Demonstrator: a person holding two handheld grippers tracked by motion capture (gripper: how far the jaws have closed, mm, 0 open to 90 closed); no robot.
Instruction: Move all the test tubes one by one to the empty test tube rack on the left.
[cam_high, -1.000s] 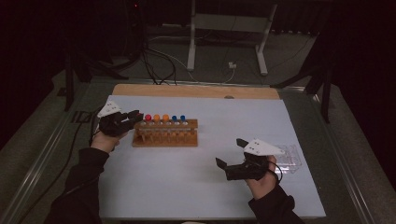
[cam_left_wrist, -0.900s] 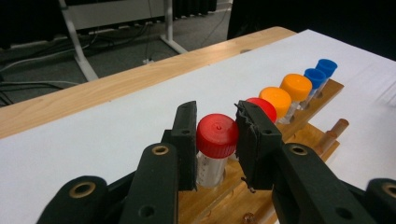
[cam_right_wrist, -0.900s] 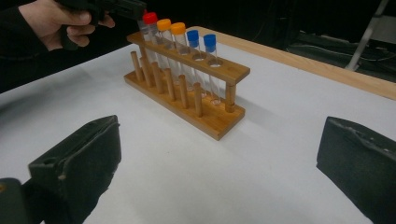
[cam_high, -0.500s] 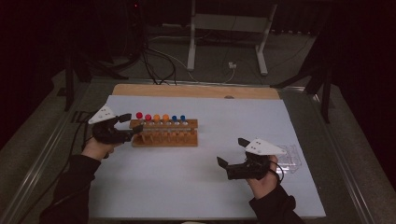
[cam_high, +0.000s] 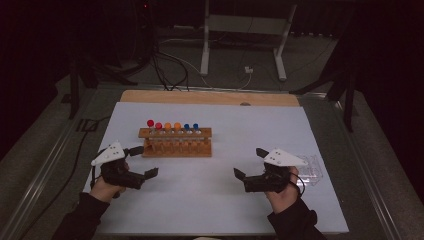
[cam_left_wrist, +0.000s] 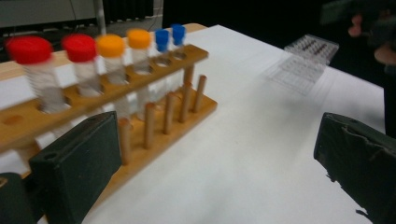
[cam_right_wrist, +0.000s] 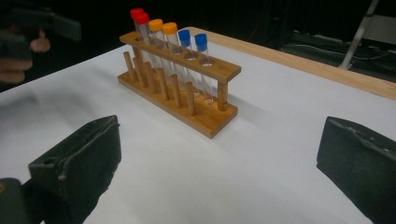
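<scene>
Red-capped tubes (cam_left_wrist: 30, 51) blurring, left gripper (cam_high: 142, 162) backing off the wooden rack (cam_high: 176, 149), jaws just opening wide and empty, right gripper (cam_high: 248, 165) gaping empty too.

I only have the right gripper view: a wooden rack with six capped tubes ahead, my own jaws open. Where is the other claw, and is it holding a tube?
Observer: No tube. The left claw sits off the rack's left end, apart from it. Its jaws have just been opening, with nothing between them.
Reviewer: Anything lying on my side of the table?
Observer: A clear plastic tray lies on the white table just right of the hand holding the right claw.
Reviewer: Is the rack full?
Observer: The left gripper view shows one hole beyond the red-capped tubes that looks empty.
</scene>
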